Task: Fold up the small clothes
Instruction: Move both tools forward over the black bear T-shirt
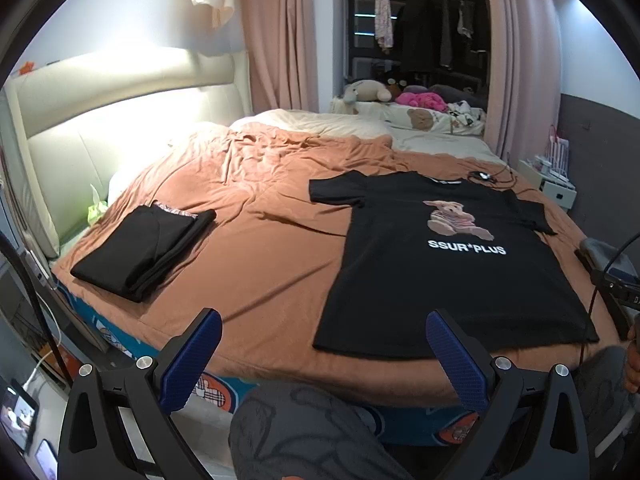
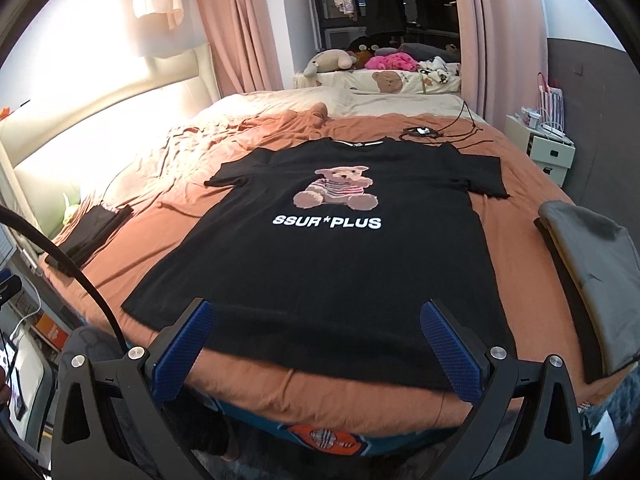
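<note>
Both grippers spread wide, holding nothing: left gripper (image 1: 324, 354) off the bed's near edge, right gripper (image 2: 318, 344) over the hem of the black t-shirt (image 2: 328, 256). Shirt lies flat, print up, on the orange bedspread (image 1: 256, 216). Folded black garment (image 1: 140, 248) sits well apart to its left, grey folded piece (image 2: 592, 280) on its right

bed (image 2: 520, 240) | flat black t-shirt (image 2: 332, 264) | folded black garment (image 1: 140, 252) | grey garment (image 2: 592, 272)
</note>
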Available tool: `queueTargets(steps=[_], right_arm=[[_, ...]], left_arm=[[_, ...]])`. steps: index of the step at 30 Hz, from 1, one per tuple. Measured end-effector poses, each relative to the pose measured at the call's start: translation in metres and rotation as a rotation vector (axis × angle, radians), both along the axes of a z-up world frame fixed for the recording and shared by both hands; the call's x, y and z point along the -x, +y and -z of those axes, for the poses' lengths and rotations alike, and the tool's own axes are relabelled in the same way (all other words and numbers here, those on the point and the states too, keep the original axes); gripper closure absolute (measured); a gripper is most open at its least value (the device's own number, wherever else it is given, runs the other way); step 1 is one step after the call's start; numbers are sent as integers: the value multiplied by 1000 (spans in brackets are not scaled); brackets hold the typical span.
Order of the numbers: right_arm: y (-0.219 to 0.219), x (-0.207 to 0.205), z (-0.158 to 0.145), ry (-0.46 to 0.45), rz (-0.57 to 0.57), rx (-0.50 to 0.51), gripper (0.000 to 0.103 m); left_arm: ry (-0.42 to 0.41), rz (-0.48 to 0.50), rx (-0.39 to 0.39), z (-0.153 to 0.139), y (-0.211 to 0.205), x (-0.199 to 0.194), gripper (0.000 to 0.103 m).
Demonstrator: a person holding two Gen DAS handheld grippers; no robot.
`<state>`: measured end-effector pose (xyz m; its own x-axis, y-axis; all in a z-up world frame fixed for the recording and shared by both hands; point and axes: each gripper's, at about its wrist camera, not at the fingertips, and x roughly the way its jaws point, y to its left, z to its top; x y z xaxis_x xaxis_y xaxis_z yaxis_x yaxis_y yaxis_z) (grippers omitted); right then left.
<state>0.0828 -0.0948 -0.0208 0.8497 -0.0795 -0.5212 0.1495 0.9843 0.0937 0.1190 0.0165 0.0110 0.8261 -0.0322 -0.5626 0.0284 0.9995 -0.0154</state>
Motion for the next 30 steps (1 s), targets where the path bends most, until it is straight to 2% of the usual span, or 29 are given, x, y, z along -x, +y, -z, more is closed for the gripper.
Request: queueTargets(steps=[6, 14, 18, 30], right_arm=[[-3, -33, -3, 18, 18, 2, 0], [-6, -79, -12, 24, 76, 55, 0], [-8, -100, -14, 16, 70, 44, 0], [-30, -183, -27, -19, 50, 32, 0]], left_arm=[[34, 2, 27, 3, 12, -35, 0], [27, -9, 47, -6, 21, -85, 0], [18, 2, 44, -12, 21, -114, 0], [32, 17, 24, -19, 20, -224, 1]])
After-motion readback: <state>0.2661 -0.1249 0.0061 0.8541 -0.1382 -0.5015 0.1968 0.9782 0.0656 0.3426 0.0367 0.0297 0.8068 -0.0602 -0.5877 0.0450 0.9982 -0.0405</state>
